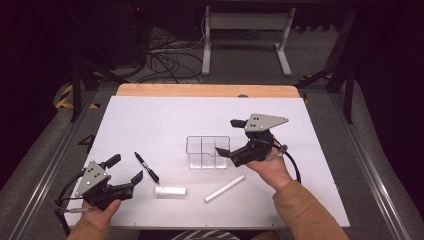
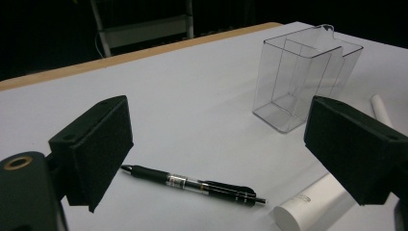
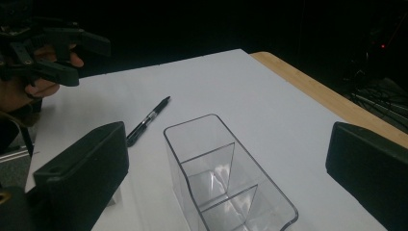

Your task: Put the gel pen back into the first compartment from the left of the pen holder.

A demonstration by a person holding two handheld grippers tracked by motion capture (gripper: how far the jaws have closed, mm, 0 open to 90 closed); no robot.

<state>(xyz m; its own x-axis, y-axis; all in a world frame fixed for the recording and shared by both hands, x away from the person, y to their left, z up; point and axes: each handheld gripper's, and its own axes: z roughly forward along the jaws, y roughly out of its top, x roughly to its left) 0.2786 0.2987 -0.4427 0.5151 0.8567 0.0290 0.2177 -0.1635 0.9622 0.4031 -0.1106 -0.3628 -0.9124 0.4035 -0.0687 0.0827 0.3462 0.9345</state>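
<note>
Right gripper [image 1: 226, 136] is up over the middle of the table, jaws spread wide and nothing pinched between them. From the right gripper view the two black pads stand well apart on either side of the clear organiser [image 3: 226, 183], which sits upright on the white table top [image 1: 165, 112], its inner dividers splitting it into compartments, all of them bare. In the high view the gripper's lower jaw tip sits right at the organiser's right wall; whether it actually touches, I can't say.

Over at the near left, the left gripper [image 1: 125, 169] rests low by the table's near edge, jaws also wide, gripping nothing. In its own view the black pen [image 2: 192, 184] lies flat on the table between and beyond the two pads, untouched.

Moving outward: the pen lies at a slant, left of the organiser and a little nearer. Just right of the left gripper lies a short white block [image 1: 170, 191], flat on the table. Further right, a white stick [image 1: 225, 188] lies slantwise, near of the organiser and just left of the right hand [image 1: 270, 167].

Far edge of the table shows a wooden strip [image 1: 207, 90]; beyond it, a white desk frame [image 1: 246, 30] and a tangle of cables [image 1: 165, 57] on the floor.
</note>
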